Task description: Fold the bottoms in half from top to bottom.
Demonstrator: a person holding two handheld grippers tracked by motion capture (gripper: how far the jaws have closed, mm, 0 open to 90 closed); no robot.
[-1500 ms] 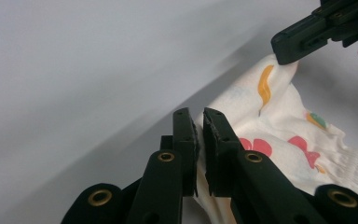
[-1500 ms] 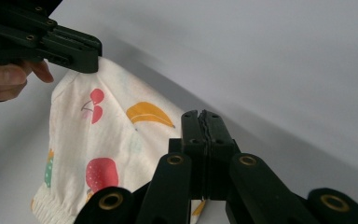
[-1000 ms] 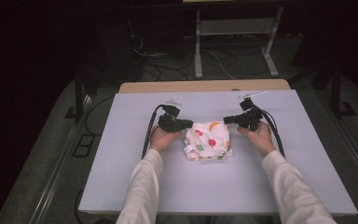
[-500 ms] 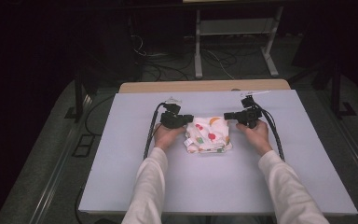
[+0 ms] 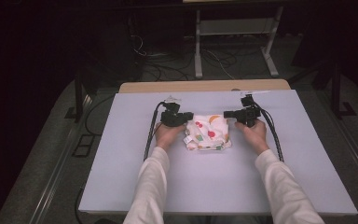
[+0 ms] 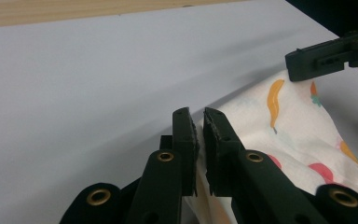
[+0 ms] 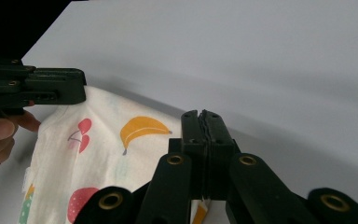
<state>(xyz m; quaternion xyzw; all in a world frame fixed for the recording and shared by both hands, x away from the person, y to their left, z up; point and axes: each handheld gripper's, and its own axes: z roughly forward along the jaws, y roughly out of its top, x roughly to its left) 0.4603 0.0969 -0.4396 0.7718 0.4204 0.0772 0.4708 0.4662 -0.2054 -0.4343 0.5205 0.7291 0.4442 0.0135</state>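
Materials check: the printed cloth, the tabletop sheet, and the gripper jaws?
Printed cloth: thin woven fabric, likely cotton, matte; it folds and creases softly, with a fruit print. Tabletop sheet: smooth matte pale lilac-grey, probably laminate or plastic; a bare wood-look edge shows at the far side. Left gripper and right gripper: black matte, plastic by the look, with brass-coloured eyelets; ridged pads, perhaps rubber.

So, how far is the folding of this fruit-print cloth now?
The cloth already lies as a small folded bundle on the table. In hand: the left gripper and the right gripper are each shut on a far corner of it, one at each side. Probably left: one more fold or smoothing, then letting go; the near edge looks a little uneven.
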